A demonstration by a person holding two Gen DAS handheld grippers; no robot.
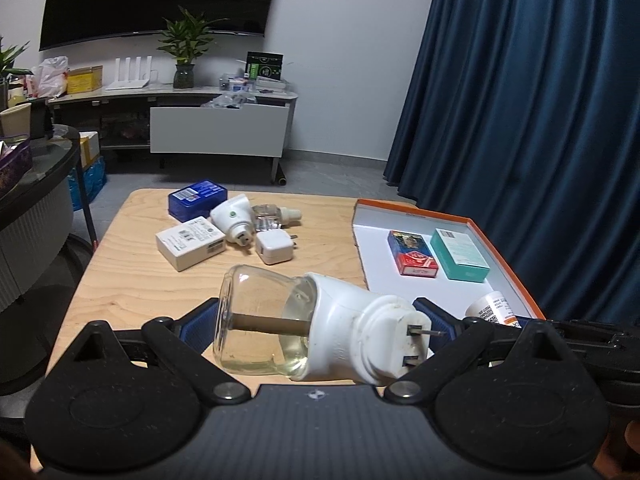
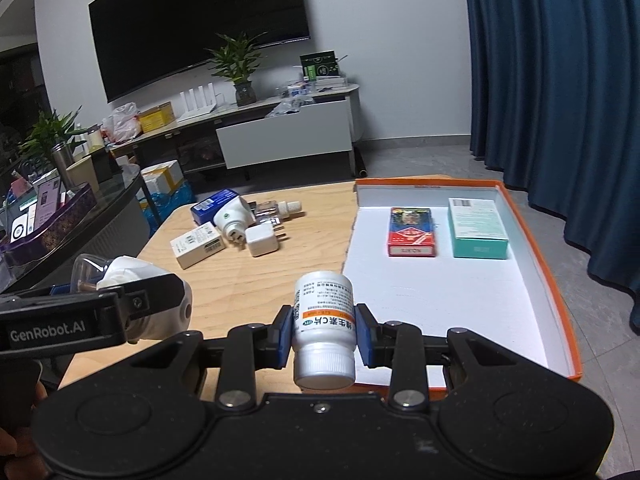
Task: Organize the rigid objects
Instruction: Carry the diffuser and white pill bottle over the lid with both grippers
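My left gripper (image 1: 320,320) is shut on a plug-in repellent heater with a clear liquid bottle (image 1: 316,328), held sideways above the wooden table (image 1: 132,292); it also shows in the right wrist view (image 2: 132,292). My right gripper (image 2: 324,332) is shut on a white pill bottle (image 2: 324,328), cap toward the camera, at the near left edge of the orange-rimmed white tray (image 2: 460,292). The tray holds a red card box (image 2: 411,232) and a teal box (image 2: 478,227).
On the table's far part lie a blue box (image 1: 197,197), a white box (image 1: 190,247), a second white heater (image 1: 235,219), a small clear bottle (image 1: 272,216) and a white charger (image 1: 275,247). A blue curtain (image 1: 520,120) hangs right; a dark desk (image 2: 80,216) stands left.
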